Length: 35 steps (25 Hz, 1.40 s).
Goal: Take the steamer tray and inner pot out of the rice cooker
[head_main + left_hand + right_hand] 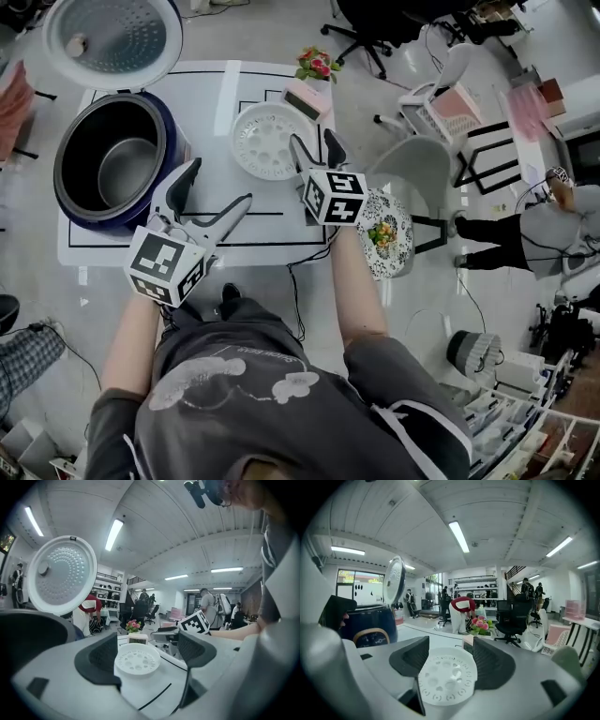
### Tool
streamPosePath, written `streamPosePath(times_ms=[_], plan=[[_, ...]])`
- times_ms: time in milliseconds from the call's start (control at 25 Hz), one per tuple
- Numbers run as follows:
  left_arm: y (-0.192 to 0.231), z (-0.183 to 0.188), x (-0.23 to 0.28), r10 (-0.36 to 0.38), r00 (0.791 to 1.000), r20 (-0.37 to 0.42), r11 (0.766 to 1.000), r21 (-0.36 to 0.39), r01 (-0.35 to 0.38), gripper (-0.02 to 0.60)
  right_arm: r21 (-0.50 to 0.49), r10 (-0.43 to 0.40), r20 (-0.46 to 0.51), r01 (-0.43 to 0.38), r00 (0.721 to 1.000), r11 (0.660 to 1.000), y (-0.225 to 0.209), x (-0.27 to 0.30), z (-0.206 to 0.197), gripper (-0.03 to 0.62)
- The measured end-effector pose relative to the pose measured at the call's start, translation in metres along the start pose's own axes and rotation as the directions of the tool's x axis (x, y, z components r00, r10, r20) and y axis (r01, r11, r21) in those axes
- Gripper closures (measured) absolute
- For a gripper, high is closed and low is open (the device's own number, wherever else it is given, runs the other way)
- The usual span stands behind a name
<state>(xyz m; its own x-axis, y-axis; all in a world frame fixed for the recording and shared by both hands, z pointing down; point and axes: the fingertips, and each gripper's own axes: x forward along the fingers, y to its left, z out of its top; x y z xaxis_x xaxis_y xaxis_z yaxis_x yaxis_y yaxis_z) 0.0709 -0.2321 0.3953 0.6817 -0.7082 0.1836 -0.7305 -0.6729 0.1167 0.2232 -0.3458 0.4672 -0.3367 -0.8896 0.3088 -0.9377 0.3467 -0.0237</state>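
The dark blue rice cooker [70, 202] stands at the table's left with its lid [112, 37] swung up; the metal inner pot [127, 169] sits inside it. The white perforated steamer tray [267, 141] lies flat on the white table [272, 230], right of the cooker. My right gripper [317, 150] hovers at the tray's right rim, open and empty; in the right gripper view the tray [447, 677] lies below and between the jaws of that gripper [449, 644]. My left gripper [211, 195] is open and empty between cooker and tray, and frames the tray [137, 658] from afar.
A small pink-cased clock [307, 98] and a pot of flowers [317, 64] stand at the table's far edge behind the tray. A patterned round dish with food [384, 234] sits off the table's right edge. Office chairs [422, 164] and a person [534, 234] are to the right.
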Motion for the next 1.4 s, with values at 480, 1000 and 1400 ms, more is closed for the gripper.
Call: streamPosePath(times_ms=[480,1000,1400], plan=[[0.066,0.053,-0.128,0.126,0.987,0.103,0.990,0.054,-0.132,0.179,-0.001,0.125,0.138,-0.126,0.983,0.992,0.141,-0.027,0.089,0.303],[0.185,0.048,-0.248,0.339,0.939,0.067,0.940,0.027,-0.341,0.180,-0.102,0.222,0.023,-0.219,0.975,0.970,0.282,-0.001,0.117,0.304],[0.226,0.030,-0.263,0.299,0.954,0.011,0.954,0.021,-0.299,0.180,-0.273,0.152,-0.226,-0.212,0.962,0.938,0.308,0.048,0.096,0.304]])
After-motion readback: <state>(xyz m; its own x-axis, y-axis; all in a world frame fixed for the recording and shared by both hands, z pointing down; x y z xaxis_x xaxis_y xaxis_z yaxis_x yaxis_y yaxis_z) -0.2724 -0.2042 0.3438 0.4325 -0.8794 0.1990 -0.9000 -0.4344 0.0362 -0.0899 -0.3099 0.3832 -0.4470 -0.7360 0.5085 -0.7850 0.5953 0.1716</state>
